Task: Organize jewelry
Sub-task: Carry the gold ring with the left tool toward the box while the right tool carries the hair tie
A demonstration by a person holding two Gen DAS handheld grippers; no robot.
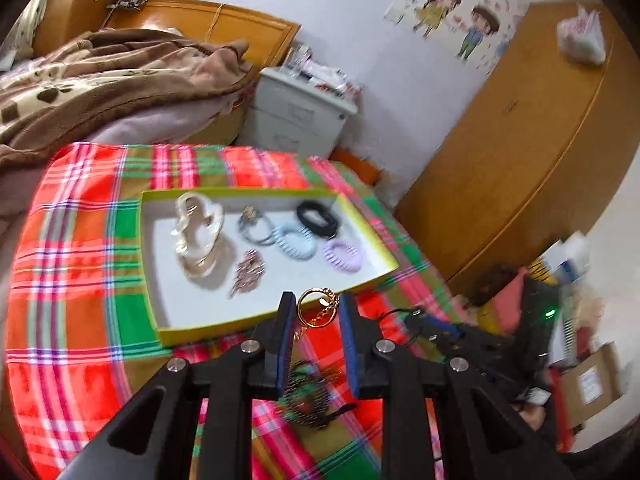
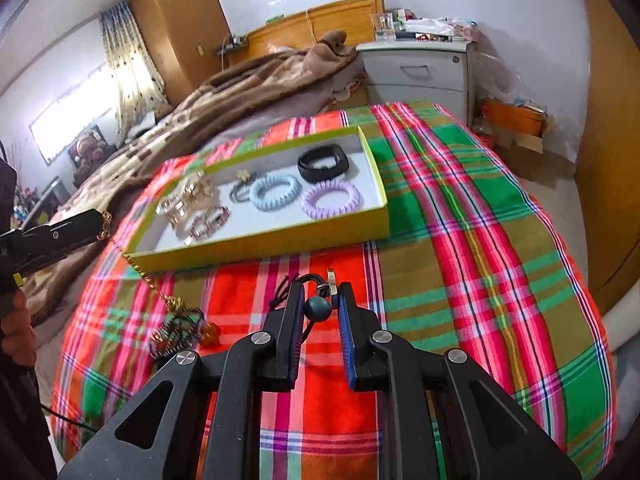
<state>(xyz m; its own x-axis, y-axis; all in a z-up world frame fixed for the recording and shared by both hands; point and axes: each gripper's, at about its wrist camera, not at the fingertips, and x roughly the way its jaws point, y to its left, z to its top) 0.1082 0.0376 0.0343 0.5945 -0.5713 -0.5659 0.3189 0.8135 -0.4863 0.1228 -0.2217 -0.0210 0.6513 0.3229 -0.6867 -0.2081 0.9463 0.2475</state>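
Left hand-held gripper (image 1: 318, 306) pinches gold ring (image 1: 318, 300) near yellow tray (image 1: 280, 316); trailing chain (image 2: 138, 268) may snag. Right hand-held gripper (image 2: 320, 300) clamps dark bead cord (image 2: 318, 307); may slip.

Tray's (image 2: 320, 236) near half lay bare; hair ties (image 2: 276, 192) crowded its far end; plaid cloth (image 2: 460, 240) rightward lay open.

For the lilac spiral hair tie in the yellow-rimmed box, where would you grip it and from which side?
Grip the lilac spiral hair tie across its near arc, one finger inside the loop and one outside, coming from above. It lies flat on the floor of the yellow-rimmed box, whose wall blocks a low approach, and the pale blue spiral hair tie crowds its left.
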